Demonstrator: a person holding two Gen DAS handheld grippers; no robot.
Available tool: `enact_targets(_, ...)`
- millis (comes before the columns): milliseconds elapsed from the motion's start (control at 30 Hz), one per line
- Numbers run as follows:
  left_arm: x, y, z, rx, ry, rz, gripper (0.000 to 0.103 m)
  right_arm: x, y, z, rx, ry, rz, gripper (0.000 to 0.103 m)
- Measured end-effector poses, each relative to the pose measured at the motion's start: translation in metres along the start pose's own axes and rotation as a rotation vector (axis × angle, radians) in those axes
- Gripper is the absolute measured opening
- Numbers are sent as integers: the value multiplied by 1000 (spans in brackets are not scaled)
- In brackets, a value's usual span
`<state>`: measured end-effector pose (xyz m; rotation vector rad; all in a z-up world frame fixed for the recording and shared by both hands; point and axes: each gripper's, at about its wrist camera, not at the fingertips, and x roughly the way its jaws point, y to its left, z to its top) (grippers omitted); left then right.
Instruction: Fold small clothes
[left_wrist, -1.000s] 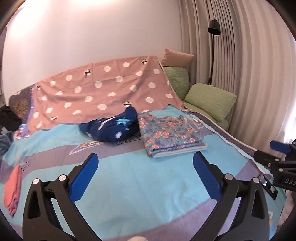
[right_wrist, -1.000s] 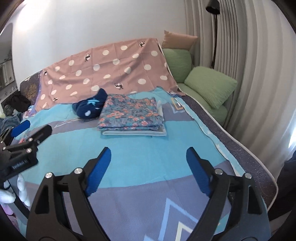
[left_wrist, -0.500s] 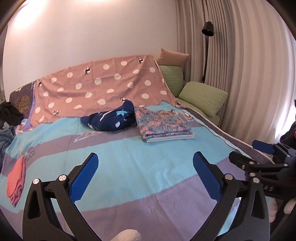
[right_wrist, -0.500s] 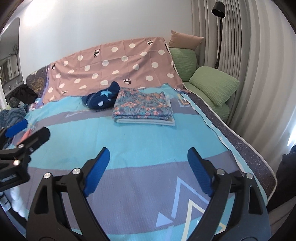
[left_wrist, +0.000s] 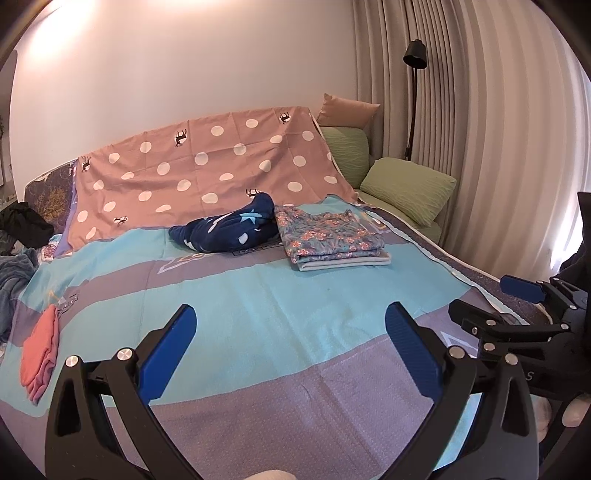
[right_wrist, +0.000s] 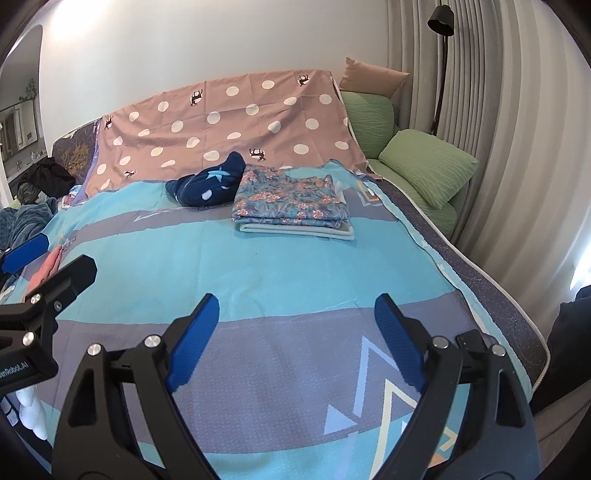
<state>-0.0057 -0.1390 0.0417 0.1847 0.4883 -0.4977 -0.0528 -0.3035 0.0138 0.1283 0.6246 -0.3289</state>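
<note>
Coral garment (left_wrist: 40, 356) left of folded floral stack (left_wrist: 330, 238): worth approaching low with both tongs (left_wrist: 291, 345) (right_wrist: 295, 338) wide open, empty.

Soft, even indoor light fills both wrist views, brightest on the white wall (left_wrist: 177, 66), where a warm glow washes out the upper left corner; daylight leaks as a pale glare through the pleated curtain (right_wrist: 517, 147) at the right edge. Shadows are faint and diffuse across the bedspread (left_wrist: 280, 295), deepest under the folded floral garment (right_wrist: 291, 199). Fisheye distortion bows the curtain folds and the floor lamp (left_wrist: 413, 92), and a black vignette rings each frame. Focus holds sharp from foreground to pillows, with no motion blur; the far left margins turn dim and soft
</note>
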Motion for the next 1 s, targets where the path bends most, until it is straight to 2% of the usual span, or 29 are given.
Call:
enact_targets(533, -2, -5, -5, 39, 0, 10, 102, 5, 5, 0, -9, 13, -6, 88)
enact_targets(1000, 7, -4, -8, 45, 31, 5, 102, 7, 4, -4, -6, 26, -15, 88)
